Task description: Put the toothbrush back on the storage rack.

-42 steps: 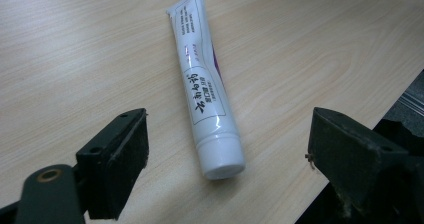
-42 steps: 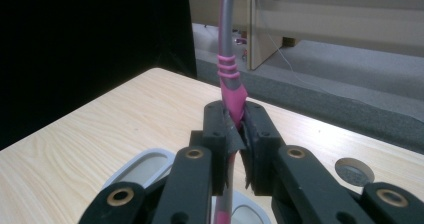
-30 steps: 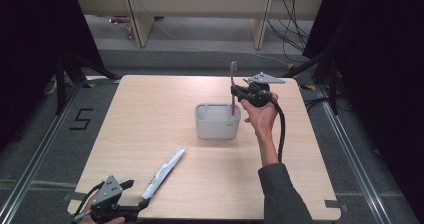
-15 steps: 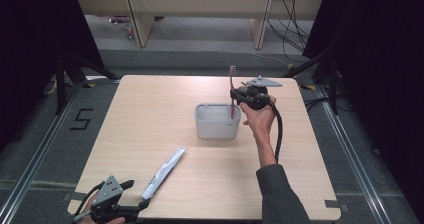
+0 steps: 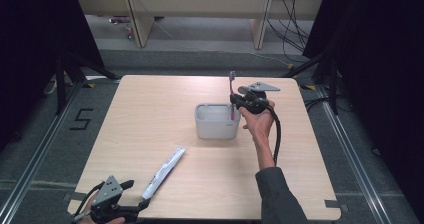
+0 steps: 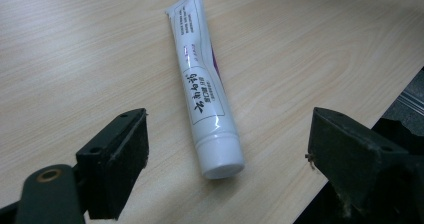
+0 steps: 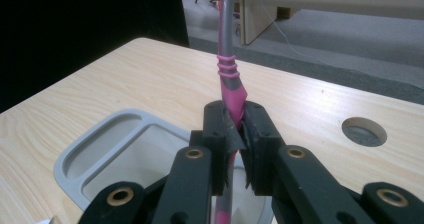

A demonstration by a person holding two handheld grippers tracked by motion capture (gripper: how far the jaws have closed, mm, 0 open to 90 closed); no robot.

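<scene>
A pink and grey toothbrush (image 5: 232, 95) stands upright, head up, with my right gripper (image 5: 235, 103) shut on its handle at the right end of a grey holder box (image 5: 216, 121). In the right gripper view the pink handle (image 7: 233, 91) is pinched between the two jaws and its lower end reaches down over the box's rim (image 7: 75, 159). A white toothpaste tube (image 5: 163, 172) lies on the table near the front left. My left gripper (image 5: 131, 210) rests open at the table's front edge, and the tube's cap (image 6: 220, 159) lies between its wide-set jaws, untouched.
The wooden table (image 5: 150, 114) has a round hole (image 7: 364, 131) near the right gripper. Dark floor and a wooden bench's legs (image 5: 135, 24) lie beyond the far edge. A floor mark reading 5 (image 5: 80, 118) sits to the left.
</scene>
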